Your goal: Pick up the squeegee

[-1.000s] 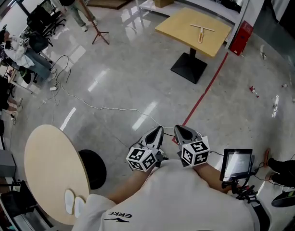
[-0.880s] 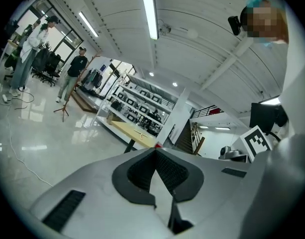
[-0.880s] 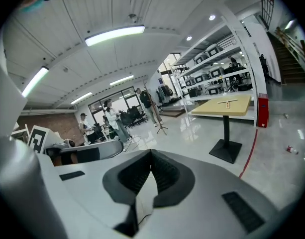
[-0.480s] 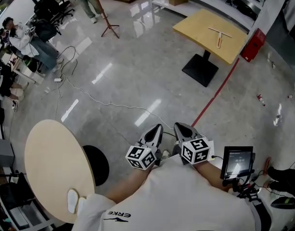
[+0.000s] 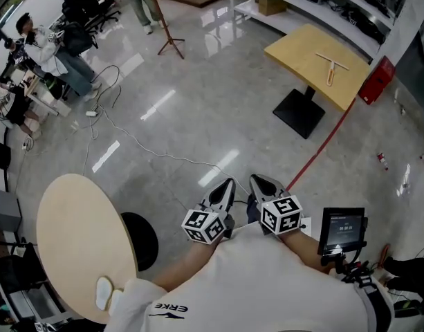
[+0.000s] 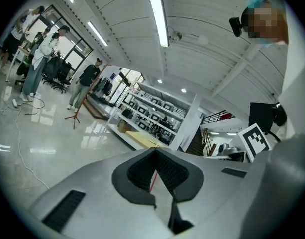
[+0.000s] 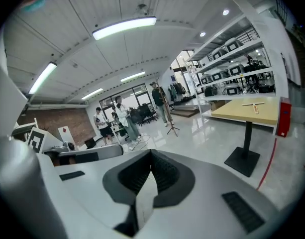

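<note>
Head view first: both tongs were tucked in close to the person's body at the bottom middle of the frame, left tongs (image 5: 224, 187) and right tongs (image 5: 262, 183) side by side, tips pointing toward 12 o'clock over the glossy floor (image 5: 198, 109). Neither was near anything. The squeegee (image 5: 331, 66) was lying flat on a square yellow worktop (image 5: 305, 50) way off at about 1 o'clock from the tongs, well apart from both. A red line (image 5: 321, 148) ran along the floor from near the right tongs up past that worktop's black base. A round pale worktop (image 5: 77, 237) sat at about 8 o'clock, and a small screen (image 5: 343, 230) was just at 3 o'clock of the right tongs.

Left gripper view: the left tongs (image 6: 155, 154) were closed up, pads meeting at the tip, nothing held between them. The yellow worktop (image 6: 142, 140) showed small, straight ahead past the tips; I couldn't make out the squeegee there.

Right gripper view: the right tongs (image 7: 151, 156) were closed too, gripping nothing. The squeegee (image 7: 255, 105) was visible on the yellow worktop (image 7: 244, 112) out at about 2 o'clock, far from the tips. 2 or more people (image 7: 120, 117) stood in the background around 11 o'clock.
</note>
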